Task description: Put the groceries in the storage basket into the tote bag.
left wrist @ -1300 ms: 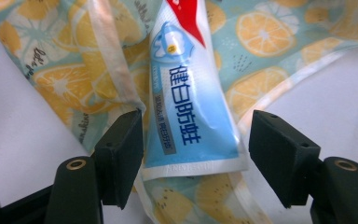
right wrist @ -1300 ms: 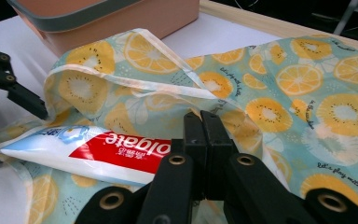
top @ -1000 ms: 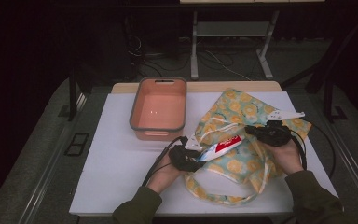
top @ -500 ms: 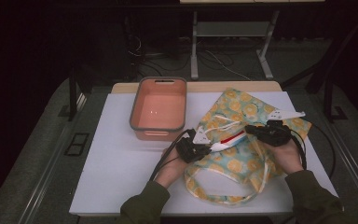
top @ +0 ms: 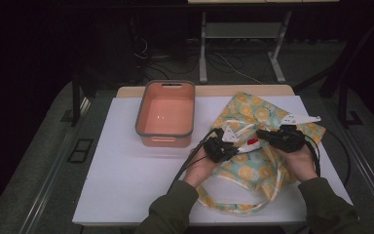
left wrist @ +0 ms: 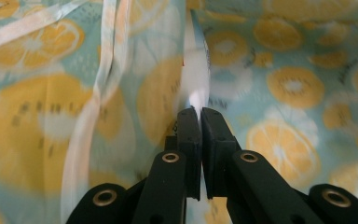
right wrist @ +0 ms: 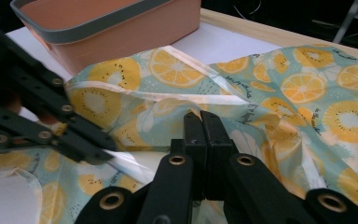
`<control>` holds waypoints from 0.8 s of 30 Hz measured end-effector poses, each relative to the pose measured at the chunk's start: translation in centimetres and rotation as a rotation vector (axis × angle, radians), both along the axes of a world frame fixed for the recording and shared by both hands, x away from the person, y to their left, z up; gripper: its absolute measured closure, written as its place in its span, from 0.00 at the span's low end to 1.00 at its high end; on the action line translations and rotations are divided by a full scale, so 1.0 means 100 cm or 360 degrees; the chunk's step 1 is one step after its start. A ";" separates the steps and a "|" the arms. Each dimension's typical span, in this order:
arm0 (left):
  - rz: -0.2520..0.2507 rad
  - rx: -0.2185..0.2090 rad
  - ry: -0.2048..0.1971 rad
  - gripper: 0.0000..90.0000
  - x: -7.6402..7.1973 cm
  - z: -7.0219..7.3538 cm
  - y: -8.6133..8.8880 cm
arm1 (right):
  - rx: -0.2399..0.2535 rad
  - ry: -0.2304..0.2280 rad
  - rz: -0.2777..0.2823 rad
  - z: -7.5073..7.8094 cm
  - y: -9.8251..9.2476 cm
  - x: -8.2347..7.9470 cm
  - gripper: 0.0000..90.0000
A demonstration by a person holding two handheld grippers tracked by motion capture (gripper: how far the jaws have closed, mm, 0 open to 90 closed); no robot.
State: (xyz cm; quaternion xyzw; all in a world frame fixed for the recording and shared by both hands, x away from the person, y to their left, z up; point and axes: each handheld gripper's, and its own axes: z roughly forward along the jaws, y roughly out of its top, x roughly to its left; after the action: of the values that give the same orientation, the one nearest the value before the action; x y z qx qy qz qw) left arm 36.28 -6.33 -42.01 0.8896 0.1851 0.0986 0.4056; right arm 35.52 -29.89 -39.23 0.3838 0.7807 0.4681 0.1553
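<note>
An orange bin [top: 166, 114] rests on the white table [top: 117, 170].

1. There's small dark script printed on the lemon-print tote bag [right wrist: 307, 93], running along the fabric next to the fruit slices in the right gripper view. Way too tiny and tilted to make out the words, though.
2. Same lettering turns up on the bag in the left gripper view, but it's blurred there.
3. The white-and-red packet [top: 251, 143] has no print I can read.
</note>
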 end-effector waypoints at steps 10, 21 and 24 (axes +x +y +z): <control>0.0016 -0.0153 0.0090 0.84 0.006 0.005 0.000 | 0.0012 -0.0004 -0.0002 0.001 -0.003 -0.001 1.00; 0.0051 -0.0237 0.0067 0.64 -0.025 0.024 0.064 | 0.0025 -0.0019 0.0021 0.006 -0.001 -0.007 1.00; 0.0071 -0.0221 0.0058 0.62 -0.034 0.022 0.083 | 0.0025 -0.0017 0.0049 0.009 0.001 -0.012 1.00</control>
State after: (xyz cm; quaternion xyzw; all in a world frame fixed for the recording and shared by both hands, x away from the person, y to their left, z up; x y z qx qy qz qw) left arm 32.87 1.93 -39.84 0.8567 0.2187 0.0784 0.4606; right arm 34.33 -29.82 -38.34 0.3704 0.7819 0.4787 0.1492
